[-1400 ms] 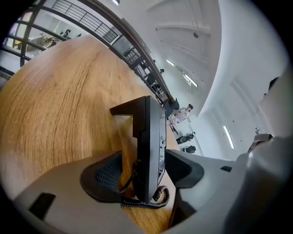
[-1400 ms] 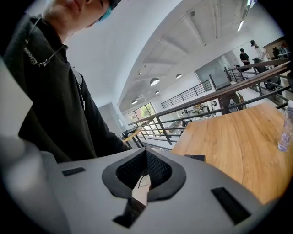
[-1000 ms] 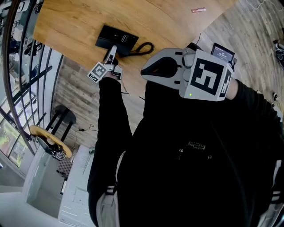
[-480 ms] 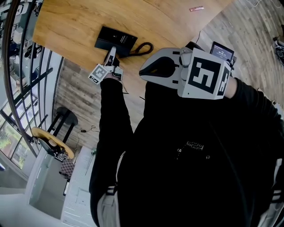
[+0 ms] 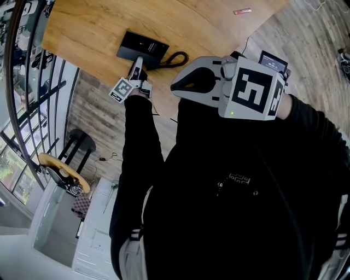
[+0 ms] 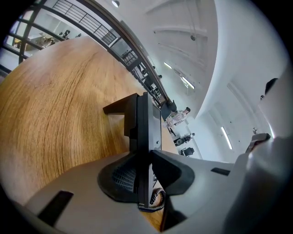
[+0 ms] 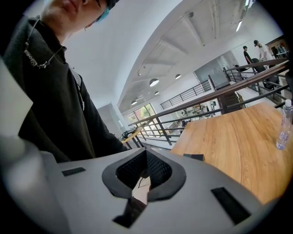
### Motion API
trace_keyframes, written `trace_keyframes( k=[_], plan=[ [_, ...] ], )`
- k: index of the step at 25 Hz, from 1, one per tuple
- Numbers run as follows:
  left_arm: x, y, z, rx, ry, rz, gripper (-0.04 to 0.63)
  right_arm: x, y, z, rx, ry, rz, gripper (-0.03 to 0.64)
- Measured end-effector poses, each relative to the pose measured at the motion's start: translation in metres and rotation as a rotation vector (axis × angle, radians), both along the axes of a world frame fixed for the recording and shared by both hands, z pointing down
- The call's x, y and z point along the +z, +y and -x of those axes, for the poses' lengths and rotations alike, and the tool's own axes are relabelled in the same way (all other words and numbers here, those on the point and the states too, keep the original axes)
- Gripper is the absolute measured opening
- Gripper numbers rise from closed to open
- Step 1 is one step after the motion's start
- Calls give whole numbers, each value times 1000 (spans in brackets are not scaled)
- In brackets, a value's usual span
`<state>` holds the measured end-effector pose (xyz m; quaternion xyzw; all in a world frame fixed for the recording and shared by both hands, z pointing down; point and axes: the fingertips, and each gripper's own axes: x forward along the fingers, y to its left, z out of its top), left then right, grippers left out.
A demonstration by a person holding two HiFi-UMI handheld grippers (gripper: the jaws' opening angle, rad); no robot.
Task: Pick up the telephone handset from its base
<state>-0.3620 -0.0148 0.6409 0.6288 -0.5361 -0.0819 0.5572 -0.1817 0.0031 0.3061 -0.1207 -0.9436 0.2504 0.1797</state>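
Observation:
A black telephone base [image 5: 143, 47] sits near the wooden table's [image 5: 87, 33] front edge, its coiled cord [image 5: 176, 59] trailing right. My left gripper [image 5: 136, 65] reaches onto the base's near side. In the left gripper view the black handset [image 6: 143, 132] stands edge-on between the jaws, which are closing, and the pads press on it. The cord's end [image 6: 153, 201] hangs below, and the base [image 6: 120, 106] shows behind. My right gripper [image 5: 178, 86] is held off the table in front of the person's chest. Its pads [image 7: 145, 157] meet with nothing between them.
A small pink item [image 5: 243, 11] lies far back on the table. A clear bottle [image 7: 284, 125] stands on the table at the right. A dark device with a screen [image 5: 273, 61] is beside the right gripper. Railing and a stool [image 5: 79, 143] lie below left.
Both grippers and the telephone stay where they were in the head view; only the view itself shifts slightly.

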Motion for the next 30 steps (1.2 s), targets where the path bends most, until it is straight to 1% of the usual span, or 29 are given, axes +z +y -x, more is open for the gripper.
trace_keyframes(
  k=[7, 12, 21, 26, 30],
  plan=[
    [-2, 3, 3, 15, -18, 21, 97, -7, -3, -4, 2, -15, -16, 18],
    [-6, 7, 7, -16, -25, 14, 86, -11, -2, -10, 5, -18, -20, 18],
    [-9, 5, 0, -46, -42, 5, 80, -15, -4, -25, -17, -29, -36, 18],
    [-13, 6, -2, -84, -44, -5, 80, -19, -4, -29, -41, -38, -45, 18],
    [-22, 11, 4, -123, -38, -32, 80, -24, 0, -26, -66, -47, -53, 18]
  ],
)
